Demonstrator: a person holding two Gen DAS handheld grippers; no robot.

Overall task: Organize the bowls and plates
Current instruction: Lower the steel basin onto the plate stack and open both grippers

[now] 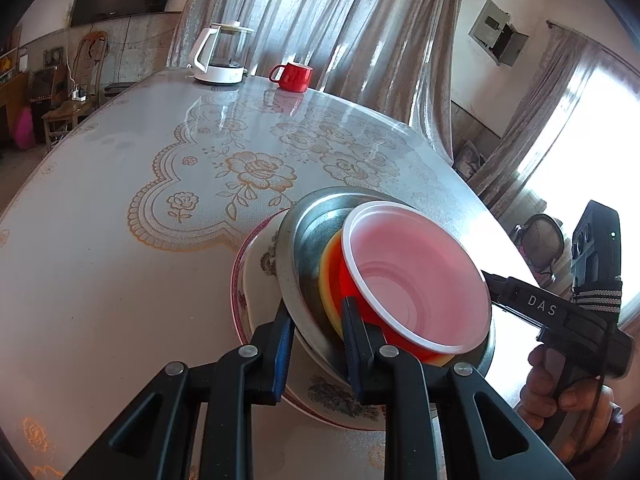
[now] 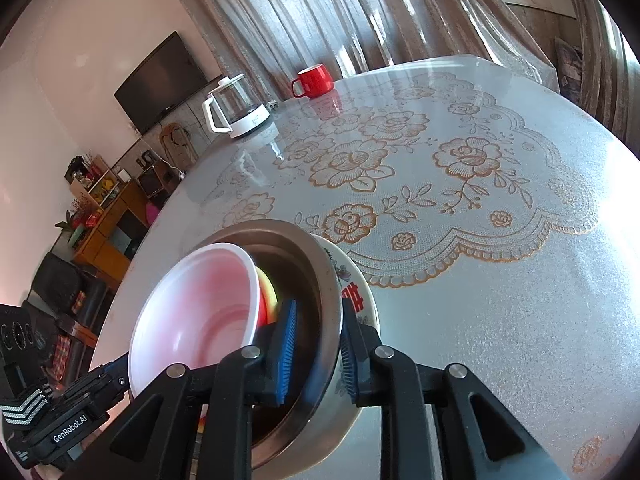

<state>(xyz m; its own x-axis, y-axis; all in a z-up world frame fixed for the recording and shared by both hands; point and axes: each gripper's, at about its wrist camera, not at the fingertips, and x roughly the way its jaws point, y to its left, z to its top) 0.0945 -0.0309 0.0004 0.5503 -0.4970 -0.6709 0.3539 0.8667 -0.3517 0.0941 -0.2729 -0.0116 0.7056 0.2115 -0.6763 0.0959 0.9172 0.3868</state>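
I have the whole nest of dishes at the near edge of the surface (image 1: 100,208): a flowered ceramic plate (image 1: 256,280) at the bottom, a steel bowl (image 1: 308,240) on it, a yellow-orange dish (image 1: 330,280) inside that, and a red plastic bowl (image 1: 416,276) with a white lining on top, leaning toward the left.

My left tool (image 1: 316,320) straddles the near-left rim of the steel bowl, one pad outside and one inside against the red bowl's wall; the jaws are nearly closed, and I judge they pinch that rim. My right tool (image 2: 320,332) sits on the opposite side, across the steel rim and the ceramic plate's rim together. Its jaws stand slightly apart, and I cannot tell whether the pads are pressing or just clear.

As I read it, the stack will feel bottom-heavy. The ceramic is stiff, glazed and chippable, so a rim pinch can slip or crack it. The steel is stiff and slick but forgiving. The red plastic bowl looks light and thin-walled, and would flex and pop out of a hard squeeze. I would carry by opposite rims of the lower dishes, level and slow, since the loose tilted bowl could slide out.

Well away at the far side stand a glass kettle (image 1: 220,56) and a red mug (image 1: 294,76).
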